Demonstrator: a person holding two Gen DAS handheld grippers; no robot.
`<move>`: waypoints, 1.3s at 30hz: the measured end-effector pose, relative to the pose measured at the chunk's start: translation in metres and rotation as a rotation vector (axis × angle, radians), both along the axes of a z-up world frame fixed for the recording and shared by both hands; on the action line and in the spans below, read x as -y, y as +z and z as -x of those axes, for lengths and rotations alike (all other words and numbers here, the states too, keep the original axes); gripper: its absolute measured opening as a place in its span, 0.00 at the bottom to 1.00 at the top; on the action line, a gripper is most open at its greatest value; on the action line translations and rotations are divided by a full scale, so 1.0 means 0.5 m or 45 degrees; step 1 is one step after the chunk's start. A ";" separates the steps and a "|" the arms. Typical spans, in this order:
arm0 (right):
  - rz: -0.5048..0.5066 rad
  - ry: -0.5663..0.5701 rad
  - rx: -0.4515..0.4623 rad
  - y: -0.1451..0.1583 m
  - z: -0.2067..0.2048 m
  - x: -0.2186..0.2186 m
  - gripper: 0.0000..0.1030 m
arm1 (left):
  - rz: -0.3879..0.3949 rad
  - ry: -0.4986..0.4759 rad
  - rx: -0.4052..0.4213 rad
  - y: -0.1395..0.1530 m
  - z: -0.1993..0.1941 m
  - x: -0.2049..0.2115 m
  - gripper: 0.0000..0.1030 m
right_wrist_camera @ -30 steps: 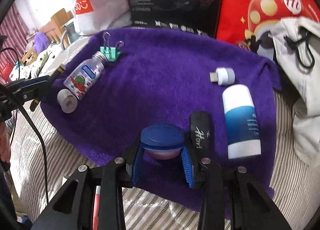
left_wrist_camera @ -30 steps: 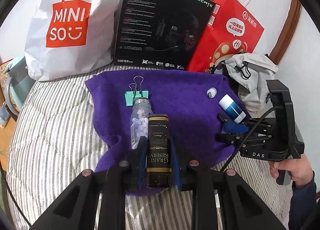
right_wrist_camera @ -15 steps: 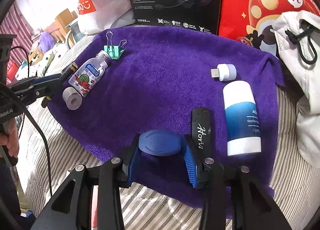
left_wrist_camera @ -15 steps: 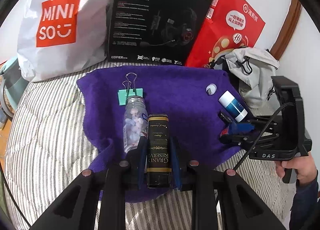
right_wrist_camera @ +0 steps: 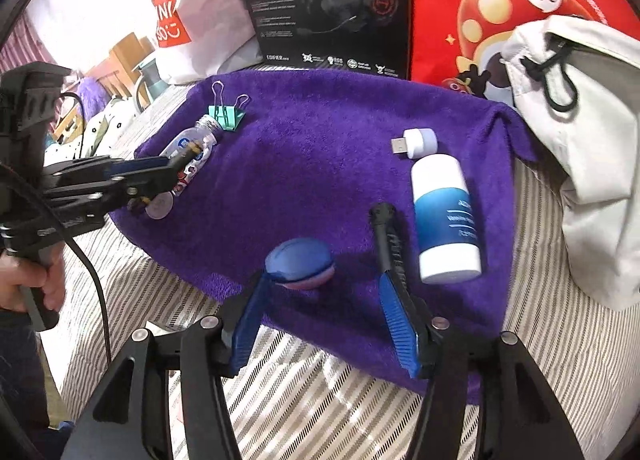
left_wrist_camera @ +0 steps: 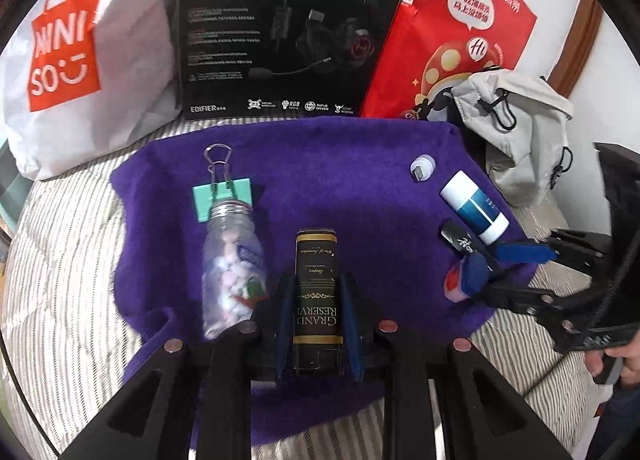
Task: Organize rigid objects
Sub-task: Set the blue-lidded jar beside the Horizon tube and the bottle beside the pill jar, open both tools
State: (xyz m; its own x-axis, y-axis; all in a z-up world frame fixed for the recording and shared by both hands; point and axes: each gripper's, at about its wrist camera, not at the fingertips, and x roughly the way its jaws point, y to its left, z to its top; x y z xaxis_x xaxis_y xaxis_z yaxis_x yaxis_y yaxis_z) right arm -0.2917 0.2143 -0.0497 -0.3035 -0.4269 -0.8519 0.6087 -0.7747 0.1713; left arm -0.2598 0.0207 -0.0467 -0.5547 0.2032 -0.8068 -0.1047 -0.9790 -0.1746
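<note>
Since half a second ago, the right gripper [right_wrist_camera: 320, 300] is spread wide, its blue compact [right_wrist_camera: 299, 263] released onto the purple towel [right_wrist_camera: 320, 147]. At left, the left gripper [left_wrist_camera: 318, 320] stays clamped on the black tin [left_wrist_camera: 316, 292], seemingly unplaced; sorting appears partly done.
</note>
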 end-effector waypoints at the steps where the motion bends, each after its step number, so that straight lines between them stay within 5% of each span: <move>1: 0.001 -0.008 0.002 0.000 0.001 -0.001 0.57 | 0.008 0.002 0.008 -0.005 0.007 -0.004 0.22; 22: 0.077 -0.115 -0.026 0.037 -0.074 -0.087 0.63 | 0.235 -0.044 0.039 -0.029 0.036 -0.059 0.24; 27: 0.076 -0.162 0.012 0.018 -0.102 -0.121 0.63 | 0.182 -0.076 0.043 -0.030 0.028 -0.066 0.46; 39: 0.095 -0.268 0.050 0.002 -0.161 -0.213 0.63 | 0.203 -0.056 0.010 0.013 -0.017 -0.078 0.50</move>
State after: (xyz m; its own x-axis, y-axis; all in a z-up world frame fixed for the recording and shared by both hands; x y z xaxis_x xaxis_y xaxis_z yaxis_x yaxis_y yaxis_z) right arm -0.2113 0.3206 -0.0485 -0.3596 -0.4196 -0.8334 0.4264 -0.8684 0.2532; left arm -0.2515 0.0596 -0.0400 -0.5418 0.0960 -0.8350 -0.1474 -0.9889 -0.0180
